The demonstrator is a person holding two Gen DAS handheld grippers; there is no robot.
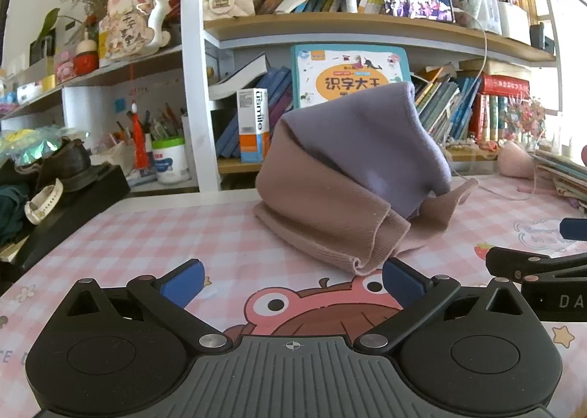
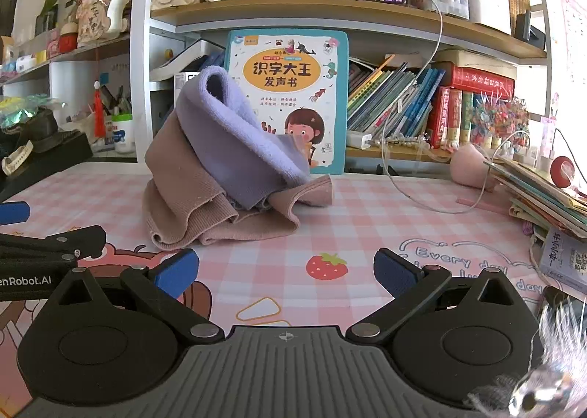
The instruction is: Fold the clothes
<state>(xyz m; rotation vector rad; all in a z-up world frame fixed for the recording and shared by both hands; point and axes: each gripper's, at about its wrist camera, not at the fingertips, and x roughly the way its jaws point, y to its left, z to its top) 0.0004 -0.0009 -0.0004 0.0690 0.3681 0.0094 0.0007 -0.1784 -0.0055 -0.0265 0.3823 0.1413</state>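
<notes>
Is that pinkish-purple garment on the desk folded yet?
No. The garment sits bunched in an upright heap, purple lining showing, not flat.

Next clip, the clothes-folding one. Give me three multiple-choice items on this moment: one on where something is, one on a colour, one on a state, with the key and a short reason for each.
1. Where does the garment lie?
A. On the pink checked desk mat, ahead of both grippers
B. On the upper bookshelf
C. Draped over the stack of books at the right

2. What colours is the garment?
A. Green and white
B. Lilac and dusty pink-brown
C. Black and red

3. How do the jaws of the left gripper and right gripper stand?
A. Both shut on the garment
B. One shut on it, one open
C. Both wide open, holding nothing

Key: 1 A, it sits in a crumpled heap on the mat in both wrist views; 2 B, a lilac part rises from a pink-brown ribbed part; 3 C, only bare mat shows between each pair of blue pads.
</notes>
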